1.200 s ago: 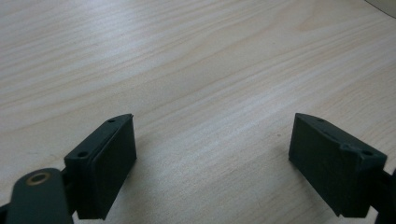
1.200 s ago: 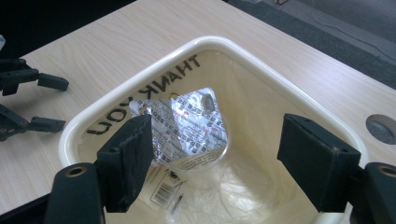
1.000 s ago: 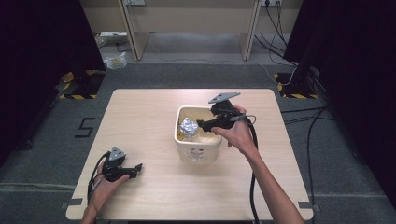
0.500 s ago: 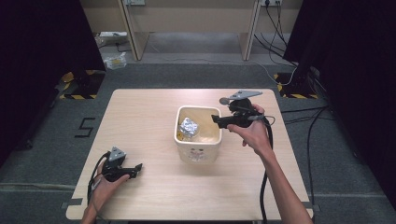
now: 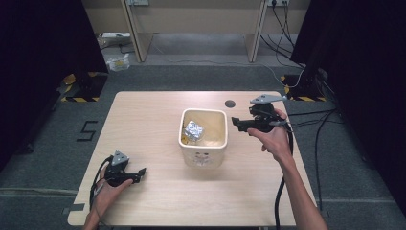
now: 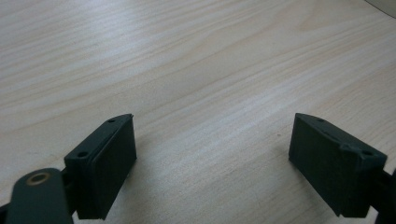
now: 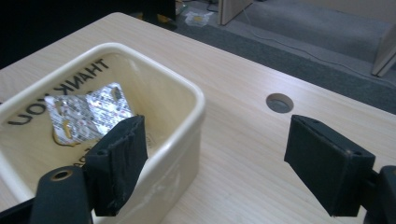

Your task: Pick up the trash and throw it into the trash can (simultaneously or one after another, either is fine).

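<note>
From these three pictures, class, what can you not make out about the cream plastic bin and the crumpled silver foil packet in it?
- Cream plastic bin: front print too small, high view.
- Bin's inner lettering, right gripper view: partly hidden by the crumpled silver foil packet.
- Packet's lower edge: hidden behind the right gripper's jaw.
- Bin's near corner: cut off by the frame edge.

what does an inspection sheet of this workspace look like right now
surface: light wood table, round cable hole near its far edge
job's things: cream bin at mid-table, silver foil packet lying inside it
clutter: nothing seen on the table
grippers: right tongs open, empty, held just right of the bin; left tongs open, empty, low over the table's near left part
cables: one trails from each gripper; more run over the floor at far right
surroundings: grey carpet, a number 5 marked left of the table, wooden legs behind
</note>
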Demonstrator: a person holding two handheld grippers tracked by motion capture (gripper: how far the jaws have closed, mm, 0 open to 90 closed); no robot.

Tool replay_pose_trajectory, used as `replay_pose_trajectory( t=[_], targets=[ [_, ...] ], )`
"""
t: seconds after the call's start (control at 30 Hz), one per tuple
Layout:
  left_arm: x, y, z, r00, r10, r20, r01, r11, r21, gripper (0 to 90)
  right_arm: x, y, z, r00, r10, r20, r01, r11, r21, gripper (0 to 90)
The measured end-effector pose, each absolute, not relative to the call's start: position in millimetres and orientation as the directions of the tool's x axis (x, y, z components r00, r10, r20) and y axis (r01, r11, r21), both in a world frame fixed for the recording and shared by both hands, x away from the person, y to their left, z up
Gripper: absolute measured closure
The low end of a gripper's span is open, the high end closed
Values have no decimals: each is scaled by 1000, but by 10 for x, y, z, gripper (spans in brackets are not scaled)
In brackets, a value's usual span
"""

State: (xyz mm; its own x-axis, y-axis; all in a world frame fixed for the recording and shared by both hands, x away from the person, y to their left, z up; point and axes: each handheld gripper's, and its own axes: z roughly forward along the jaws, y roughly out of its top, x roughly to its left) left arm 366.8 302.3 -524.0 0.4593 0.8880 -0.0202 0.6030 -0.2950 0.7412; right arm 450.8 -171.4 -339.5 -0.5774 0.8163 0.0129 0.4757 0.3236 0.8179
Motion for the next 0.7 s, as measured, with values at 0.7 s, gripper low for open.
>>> replay_pose_trajectory(
  t=[0.7],
  targets=[
    [3668, 3023, -5241, 459, 888, -20, 603, -295, 742, 139, 4468, -2105, -3603, -506, 862, 12, 512, 289, 809, 208]
  ],
)
